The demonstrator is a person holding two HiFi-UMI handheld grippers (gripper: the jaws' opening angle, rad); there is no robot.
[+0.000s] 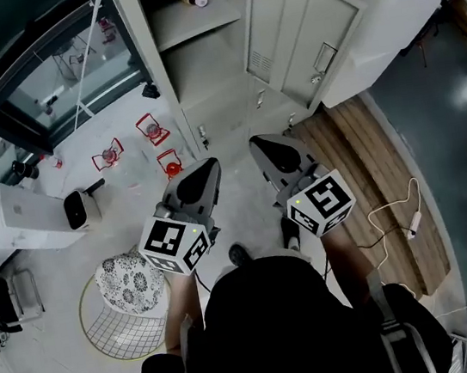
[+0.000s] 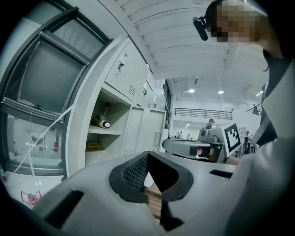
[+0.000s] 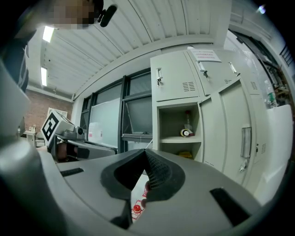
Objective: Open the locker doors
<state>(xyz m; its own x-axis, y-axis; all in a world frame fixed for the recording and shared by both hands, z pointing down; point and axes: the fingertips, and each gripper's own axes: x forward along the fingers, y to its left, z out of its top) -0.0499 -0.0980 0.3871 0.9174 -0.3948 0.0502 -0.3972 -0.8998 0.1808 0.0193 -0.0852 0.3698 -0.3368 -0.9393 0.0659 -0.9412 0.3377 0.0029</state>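
ahead, the open locker door (image 1: 302,36) stands well beyond both closed, empty hand-held grippers (image 1: 210,166) (image 1: 256,143).

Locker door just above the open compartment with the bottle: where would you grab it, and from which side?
Grip the small handle near the left edge of the closed upper door, coming straight at its face, jaws either side of it. It is the only part standing out from the flat panel, and its place at the left edge suggests hinges on the right.
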